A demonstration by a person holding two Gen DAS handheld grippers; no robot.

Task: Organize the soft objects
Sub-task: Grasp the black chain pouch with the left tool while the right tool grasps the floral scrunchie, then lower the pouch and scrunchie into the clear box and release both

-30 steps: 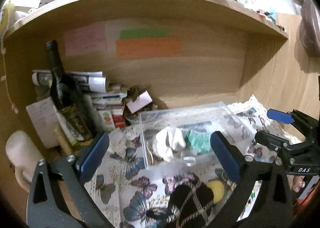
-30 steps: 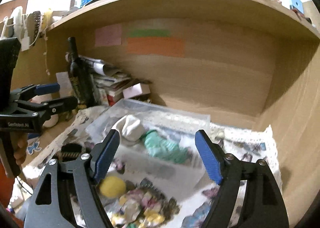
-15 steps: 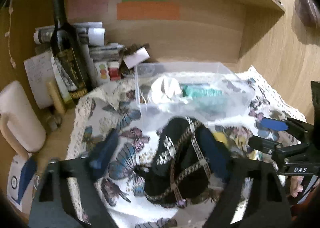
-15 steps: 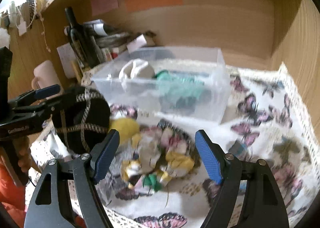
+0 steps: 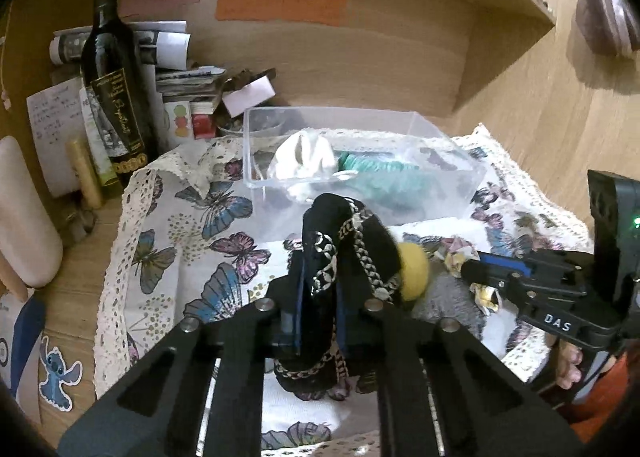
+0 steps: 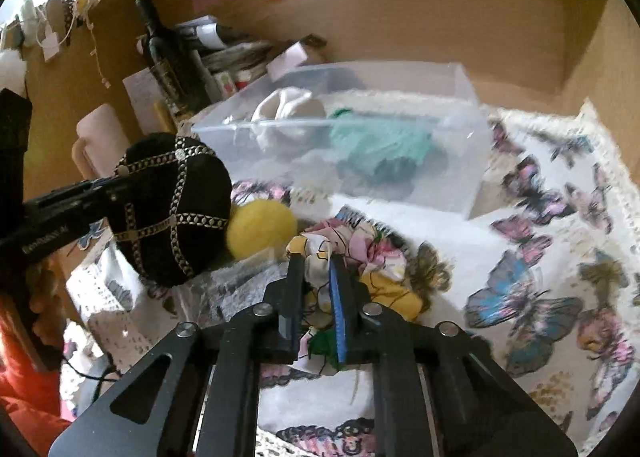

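While both grippers are squeezing soft things, the left gripper (image 5: 316, 309) pinching the black cushion (image 5: 340, 241) and the right gripper (image 6: 316, 297) pinching the flowery cloth (image 6: 352, 253), both are needing a lift into the clear box (image 6: 400, 129) just behind.

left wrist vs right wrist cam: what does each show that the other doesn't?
Left wrist only: a blue cartoon sticker on the wood, and the left gripper shut on the black cap seen end-on.

Right wrist only: the right gripper shut on the floral cloth, plus items strung along the top-left edge.

Both: clear bin holding white and green pieces, yellow ball, wine bottle, butterfly cloth.
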